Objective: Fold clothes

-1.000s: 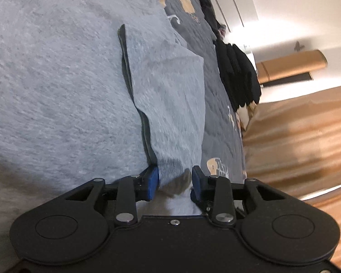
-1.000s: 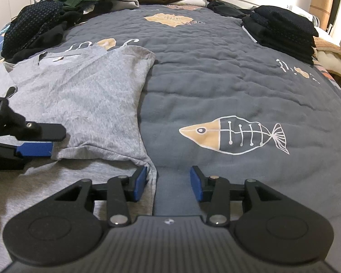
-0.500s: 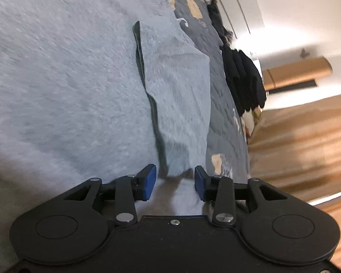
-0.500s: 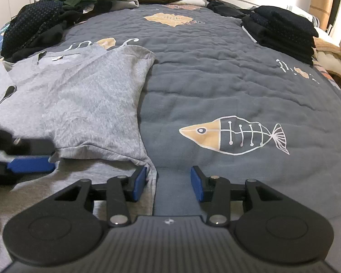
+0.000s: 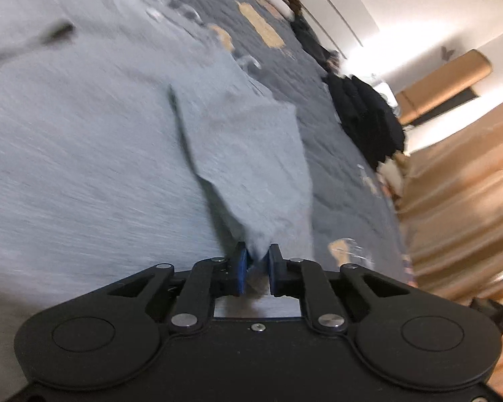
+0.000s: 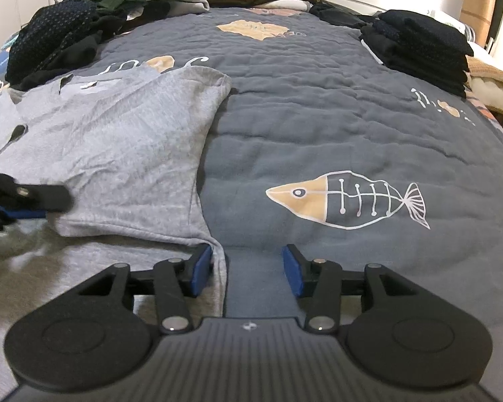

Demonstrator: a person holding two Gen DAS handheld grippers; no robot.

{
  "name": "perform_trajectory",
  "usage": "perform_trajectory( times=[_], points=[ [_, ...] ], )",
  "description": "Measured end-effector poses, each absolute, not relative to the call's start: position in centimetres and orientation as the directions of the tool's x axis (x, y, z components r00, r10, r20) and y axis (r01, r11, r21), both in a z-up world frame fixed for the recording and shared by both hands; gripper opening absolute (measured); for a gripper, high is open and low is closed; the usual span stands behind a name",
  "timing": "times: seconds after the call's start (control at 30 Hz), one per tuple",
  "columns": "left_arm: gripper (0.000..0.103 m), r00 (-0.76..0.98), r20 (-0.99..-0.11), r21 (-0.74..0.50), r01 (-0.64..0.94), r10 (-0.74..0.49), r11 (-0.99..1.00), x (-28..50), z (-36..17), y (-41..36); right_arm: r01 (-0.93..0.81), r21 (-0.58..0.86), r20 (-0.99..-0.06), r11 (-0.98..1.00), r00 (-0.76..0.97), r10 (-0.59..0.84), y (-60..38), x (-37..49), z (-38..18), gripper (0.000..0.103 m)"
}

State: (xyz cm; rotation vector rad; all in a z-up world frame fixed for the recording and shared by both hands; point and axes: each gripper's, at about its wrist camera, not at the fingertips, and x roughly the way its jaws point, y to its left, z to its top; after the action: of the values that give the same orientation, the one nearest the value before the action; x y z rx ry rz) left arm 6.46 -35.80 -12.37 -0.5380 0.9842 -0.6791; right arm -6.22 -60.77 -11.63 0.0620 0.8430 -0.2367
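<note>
Since a second ago my left gripper (image 5: 255,269) has gone from straddling the folded flap of the grey T-shirt (image 6: 124,154) to pinching its near corner, jaws closing on the cloth, and the fabric now tents up toward the pads — the lift has begun. The shirt lies spread on the near left part of the grey fish-print quilt (image 6: 335,107), one side already folded over the body. My right gripper (image 6: 248,269) has not shifted: jaws half open, nothing pinched, though the shirt's near right hem edge runs between them, just beside the left pad. I judge it waits there to take that hem, so both ends rise together. Folded dark clothes (image 6: 419,47) sit stacked far right, an unsorted heap (image 6: 60,33) far left.
</note>
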Motion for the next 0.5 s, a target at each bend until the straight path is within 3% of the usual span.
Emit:
perform_trajectory(
  times=[0.3,0.33,0.37,0.43,0.5],
  points=[
    [0.012,0.301,-0.603,-0.68,0.291,-0.739,0.674,6.4,-12.8,-34.9,0.244,-0.053,-0.747,0.968,0.634,-0.201,-60.4,-6.1,-11.5,0.046],
    [0.016,0.296,-0.585,-0.701,0.284,-0.755,0.654,6.4,-13.0,-34.8,0.244,-0.056,-0.747,0.968,0.633,-0.203,-60.4,-6.0,-11.5,0.046],
    [0.03,0.296,-0.567,-0.719,0.278,-0.769,0.637,6.5,-13.2,-34.7,0.244,-0.057,-0.747,0.968,0.633,-0.204,-60.4,-6.0,-11.5,0.046],
    [0.046,0.297,-0.543,-0.741,0.27,-0.785,0.615,7.0,-13.7,-34.9,0.243,-0.06,-0.747,0.968,0.632,-0.205,-60.4,-6.0,-11.6,0.046],
    [0.05,0.284,-0.535,-0.749,0.276,-0.795,0.603,7.6,-14.0,-35.9,0.242,-0.062,-0.748,0.968,0.631,-0.206,-60.4,-5.9,-11.6,0.046]
  ],
)
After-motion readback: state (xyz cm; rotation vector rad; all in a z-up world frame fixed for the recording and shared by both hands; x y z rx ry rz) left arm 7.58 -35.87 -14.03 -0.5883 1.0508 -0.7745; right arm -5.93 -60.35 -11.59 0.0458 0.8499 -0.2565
